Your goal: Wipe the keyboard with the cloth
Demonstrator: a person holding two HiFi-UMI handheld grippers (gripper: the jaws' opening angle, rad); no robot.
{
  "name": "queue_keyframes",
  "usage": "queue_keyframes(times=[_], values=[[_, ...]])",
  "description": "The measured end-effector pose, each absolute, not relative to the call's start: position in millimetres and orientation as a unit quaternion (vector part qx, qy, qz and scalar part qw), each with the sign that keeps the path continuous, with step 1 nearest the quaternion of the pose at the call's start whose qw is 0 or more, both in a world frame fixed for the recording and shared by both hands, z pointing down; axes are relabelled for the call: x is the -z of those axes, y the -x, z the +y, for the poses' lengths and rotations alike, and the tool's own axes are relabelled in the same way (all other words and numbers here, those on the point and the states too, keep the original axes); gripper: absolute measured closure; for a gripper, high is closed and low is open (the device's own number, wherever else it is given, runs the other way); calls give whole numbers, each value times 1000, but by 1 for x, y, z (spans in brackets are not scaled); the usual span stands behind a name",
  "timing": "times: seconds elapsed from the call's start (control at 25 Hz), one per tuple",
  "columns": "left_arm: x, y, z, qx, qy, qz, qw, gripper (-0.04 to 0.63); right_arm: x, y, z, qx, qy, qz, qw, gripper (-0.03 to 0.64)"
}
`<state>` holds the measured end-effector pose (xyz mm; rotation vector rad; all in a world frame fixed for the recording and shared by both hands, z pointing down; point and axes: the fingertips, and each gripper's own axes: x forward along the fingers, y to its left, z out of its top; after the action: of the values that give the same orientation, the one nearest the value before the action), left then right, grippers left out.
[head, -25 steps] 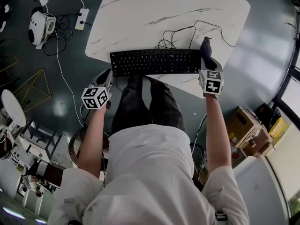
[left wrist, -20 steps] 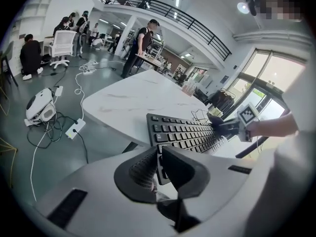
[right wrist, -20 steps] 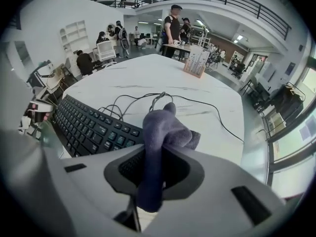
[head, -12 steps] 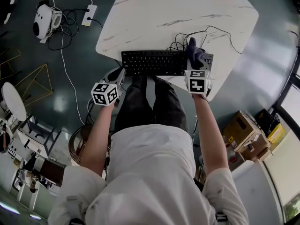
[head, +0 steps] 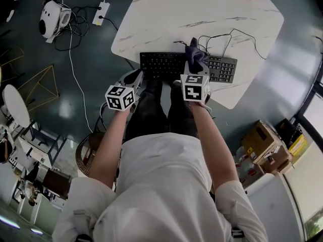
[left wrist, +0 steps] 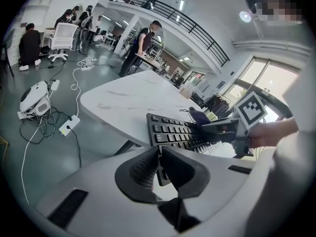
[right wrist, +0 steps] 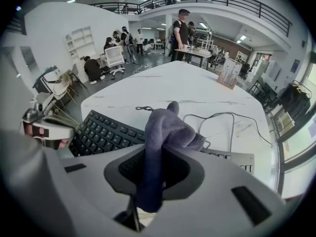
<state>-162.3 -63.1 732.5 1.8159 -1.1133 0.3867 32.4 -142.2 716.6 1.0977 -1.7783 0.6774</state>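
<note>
The flat black computer keyboard (head: 166,64) lies along the near edge of the white marble-patterned table (head: 166,19). The dark purple fleece cloth (right wrist: 165,127) rests on its keys right of the middle, and the right gripper (right wrist: 157,164) clamps it between its jaws. The left gripper (left wrist: 159,164) has its jaws narrow, pinching the keyboard's near left corner. A brown cardboard box (head: 260,137) stands on the floor to the right; its contents cannot be made out.
</note>
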Motion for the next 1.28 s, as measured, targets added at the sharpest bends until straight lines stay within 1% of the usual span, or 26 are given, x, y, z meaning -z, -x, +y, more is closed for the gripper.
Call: queue_keyframes(times=[0.48,0.72,0.88,1.04,1.28], values=[[-732,161,-64,-146,-755,-436,468,566,-717,79,-124,-265,-372,-768,450,532],[-730,162,-62,-145,-759,-430,466,566,-715,124,-113,-262,-337,-794,433,532],[-730,163,-62,-146,-764,-424,464,566,-712,157,-101,-262,-281,-823,417,532],[-729,163,-62,-144,-768,-416,465,566,-709,167,-87,-262,-238,-839,413,532],[-727,172,-57,-142,-769,-416,465,566,-709,153,-68,-259,-211,-845,417,532]])
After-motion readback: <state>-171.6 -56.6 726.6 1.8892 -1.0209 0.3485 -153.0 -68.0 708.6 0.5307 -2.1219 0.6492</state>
